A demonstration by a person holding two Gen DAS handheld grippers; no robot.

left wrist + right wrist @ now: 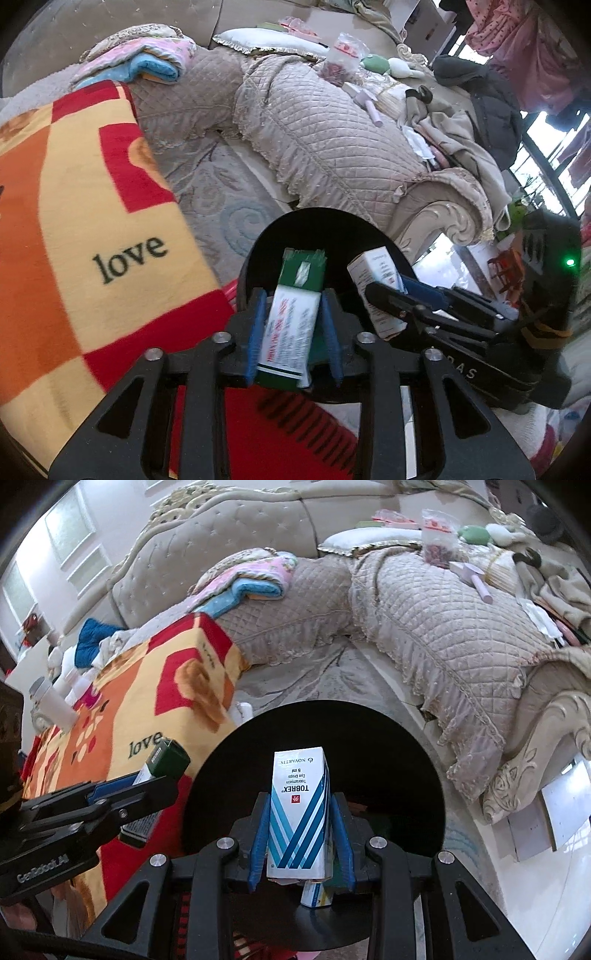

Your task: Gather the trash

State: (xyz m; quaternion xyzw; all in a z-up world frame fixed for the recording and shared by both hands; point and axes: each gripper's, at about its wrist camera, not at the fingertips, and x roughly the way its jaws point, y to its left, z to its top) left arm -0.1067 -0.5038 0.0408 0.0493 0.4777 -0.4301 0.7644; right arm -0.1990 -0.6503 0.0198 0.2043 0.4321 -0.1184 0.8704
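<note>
Both tools loaded, hanging over the black bin mouth.

Left tool point(293, 328) clamps a green-and-white box point(291, 314) between its blue fingers; right tool point(301, 834) clamps a white-and-blue eye-drops box point(299, 816) the same way. Bin point(406, 760) lies directly ahead of and under both tips, its round opening dark; a blanket point(74, 221) sits to the left tool's left. Judgement: drop step. Centre each box over the opening before widening the fingers, one tool at a time, keeping the tools from knocking together.
</note>
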